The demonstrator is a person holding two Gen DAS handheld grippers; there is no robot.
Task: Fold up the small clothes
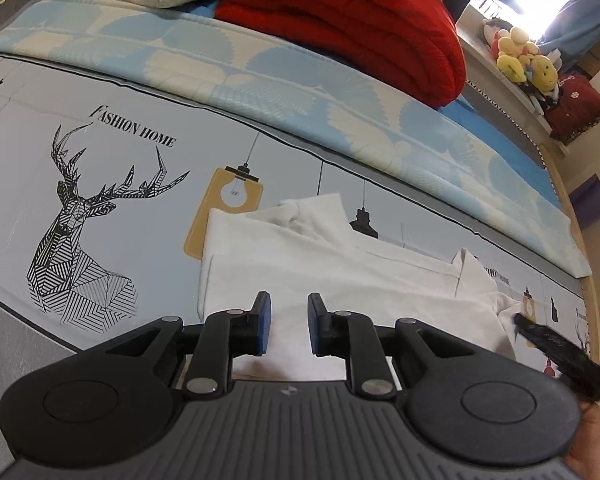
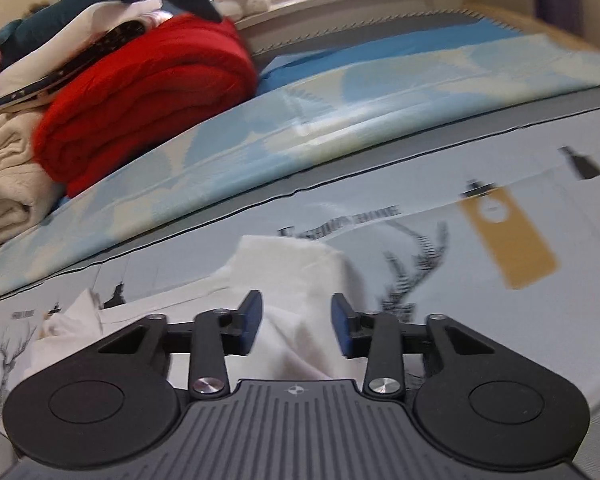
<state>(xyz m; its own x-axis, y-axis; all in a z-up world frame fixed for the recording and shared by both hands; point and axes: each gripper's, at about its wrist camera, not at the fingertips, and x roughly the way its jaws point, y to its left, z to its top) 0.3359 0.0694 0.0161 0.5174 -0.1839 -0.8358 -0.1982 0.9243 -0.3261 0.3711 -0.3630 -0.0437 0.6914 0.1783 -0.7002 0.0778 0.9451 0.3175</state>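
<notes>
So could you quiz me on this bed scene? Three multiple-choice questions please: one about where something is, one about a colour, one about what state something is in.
1. Where does the white garment lie?
A. On the printed sheet with the deer drawing
B. On top of the folded blanket
C. On the window ledge

2. What colour is the thick folded blanket at the back of the bed?
A. Green
B. Red
C. Black

3. How does the left hand-held gripper stand?
A. Clamped on the blanket
B. Clamped on a soft toy
C. Open above the garment, gripping nothing

Answers:
1 A: the white cloth is spread on the grey sheet just right of the deer drawing.
2 B: the blanket is bright red in both views.
3 C: a clear gap shows between the blue pads, with white cloth seen through it, unpinched.
</notes>
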